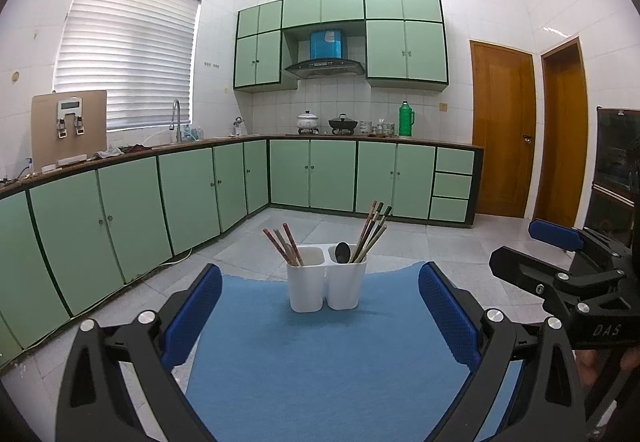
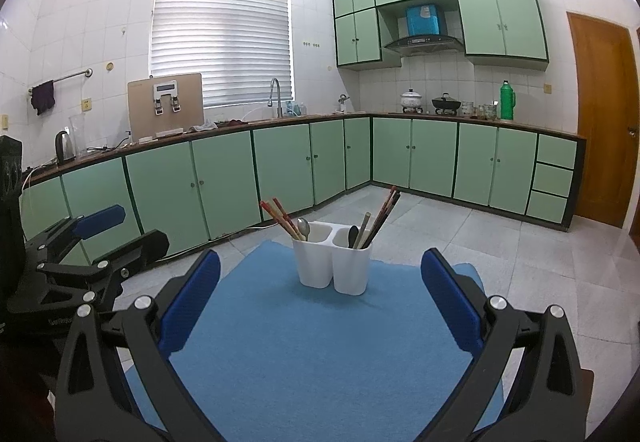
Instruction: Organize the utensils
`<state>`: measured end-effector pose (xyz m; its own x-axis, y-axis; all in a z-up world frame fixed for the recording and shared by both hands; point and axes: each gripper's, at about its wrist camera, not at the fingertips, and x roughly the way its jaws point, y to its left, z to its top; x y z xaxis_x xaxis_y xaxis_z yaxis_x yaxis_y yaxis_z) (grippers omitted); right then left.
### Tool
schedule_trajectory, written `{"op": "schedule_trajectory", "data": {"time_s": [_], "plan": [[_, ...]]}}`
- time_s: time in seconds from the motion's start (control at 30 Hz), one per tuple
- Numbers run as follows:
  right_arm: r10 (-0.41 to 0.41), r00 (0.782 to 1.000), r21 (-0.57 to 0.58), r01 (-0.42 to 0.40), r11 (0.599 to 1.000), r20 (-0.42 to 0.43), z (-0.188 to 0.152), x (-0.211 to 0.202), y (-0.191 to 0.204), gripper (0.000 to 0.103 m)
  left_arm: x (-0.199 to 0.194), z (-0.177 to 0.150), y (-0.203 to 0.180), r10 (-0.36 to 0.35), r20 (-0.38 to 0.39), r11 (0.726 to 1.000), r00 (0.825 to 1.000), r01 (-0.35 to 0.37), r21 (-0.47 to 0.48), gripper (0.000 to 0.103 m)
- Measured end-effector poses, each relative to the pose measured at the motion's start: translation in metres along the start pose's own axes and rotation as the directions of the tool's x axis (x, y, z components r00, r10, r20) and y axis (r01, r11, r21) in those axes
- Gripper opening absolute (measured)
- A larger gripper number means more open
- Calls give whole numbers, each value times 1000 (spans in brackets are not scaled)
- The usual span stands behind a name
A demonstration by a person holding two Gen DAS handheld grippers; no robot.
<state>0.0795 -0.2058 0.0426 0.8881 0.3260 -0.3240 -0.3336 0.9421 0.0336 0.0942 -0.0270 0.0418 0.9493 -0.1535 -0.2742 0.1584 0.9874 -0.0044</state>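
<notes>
**Op:** Left wrist view: my left gripper (image 1: 320,306) has its fingers spread wide, nothing between the blue pads (image 1: 192,318). It hangs over the blue mat (image 1: 320,370).

**Eng:** Where's the caddy?

**Op:** White utensil holder (image 1: 326,282) stands upright on the far part of the mat, dead ahead, well apart from the fingertips. Two compartments side by side. Left one holds a few reddish chopsticks (image 1: 284,244) leaning left. Right one holds a bigger bundle of chopsticks (image 1: 372,232) leaning right, plus a dark spoon (image 1: 342,252).

**Eng:** Right side?

**Op:** Right wrist view: right gripper (image 2: 320,298) is also splayed open and empty, over the same mat (image 2: 320,354). Holder (image 2: 333,266) sits ahead of it, not touched. From this angle I also see a metal spoon (image 2: 304,228) in the left compartment, beside the red chopsticks (image 2: 276,214). The dark spoon (image 2: 353,235) and the other chopsticks (image 2: 384,210) are in the right one.

**Eng:** Grippers near each other?

**Op:** Side by side. The right gripper (image 1: 556,254) shows at the right edge of the left camera, the left gripper (image 2: 100,238) at the left edge of the right camera. Neither touches the other.

**Eng:** Anything loose on the mat?

**Op:** I only see the holder on it. Green cabinets (image 1: 200,194) and the counter sit behind, across the tiled floor (image 1: 420,242).
</notes>
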Motion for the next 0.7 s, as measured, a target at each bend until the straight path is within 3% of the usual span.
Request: {"op": "schedule_trajectory", "data": {"time_s": [0.7], "plan": [[2,1000,-4,-2,1000,1,1,1,2,98,-2,1,3,6,1,1000,1000,-6,-3,97]]}}
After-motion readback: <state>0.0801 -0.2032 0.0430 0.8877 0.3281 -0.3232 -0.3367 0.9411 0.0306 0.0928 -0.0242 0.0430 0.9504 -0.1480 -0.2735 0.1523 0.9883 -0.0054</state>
